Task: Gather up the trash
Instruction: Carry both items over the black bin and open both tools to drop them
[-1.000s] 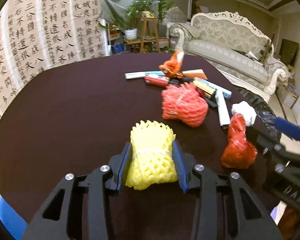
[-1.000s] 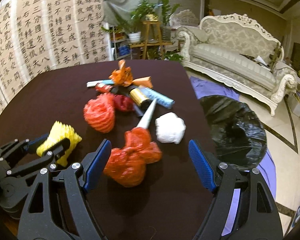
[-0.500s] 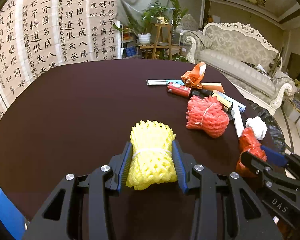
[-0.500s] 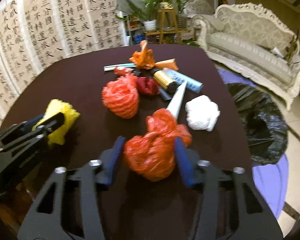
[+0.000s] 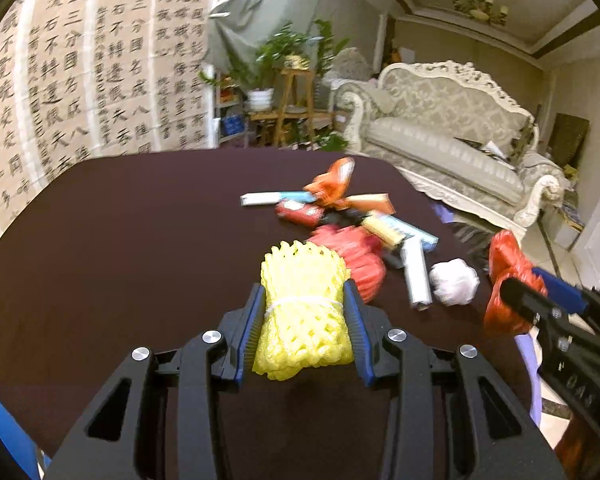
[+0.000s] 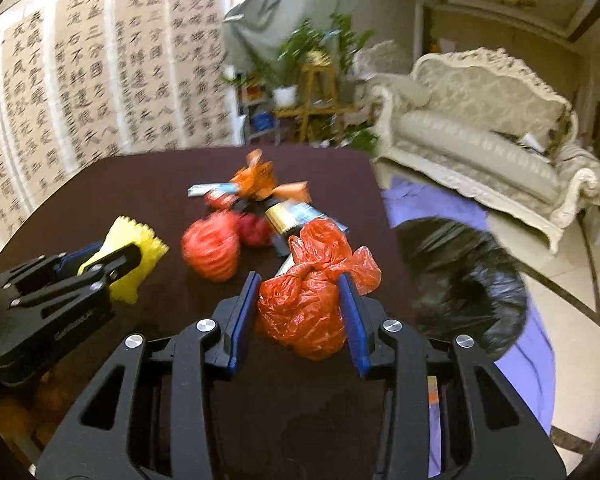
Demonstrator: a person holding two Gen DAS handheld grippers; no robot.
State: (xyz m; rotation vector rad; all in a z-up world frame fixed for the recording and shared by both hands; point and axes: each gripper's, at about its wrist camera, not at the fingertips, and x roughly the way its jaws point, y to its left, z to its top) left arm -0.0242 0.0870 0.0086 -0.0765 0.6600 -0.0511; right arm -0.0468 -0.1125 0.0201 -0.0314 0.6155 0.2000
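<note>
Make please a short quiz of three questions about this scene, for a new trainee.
1. True or false: the left claw grips the yellow foam net.
2. What sits between the right claw's closing jaws: A white paper ball, B red plastic bag, C red foam net?
3. Where is the black trash bag?

Key: 1 true. 2 B. 3 On the floor, off the dark table's right edge.
</note>
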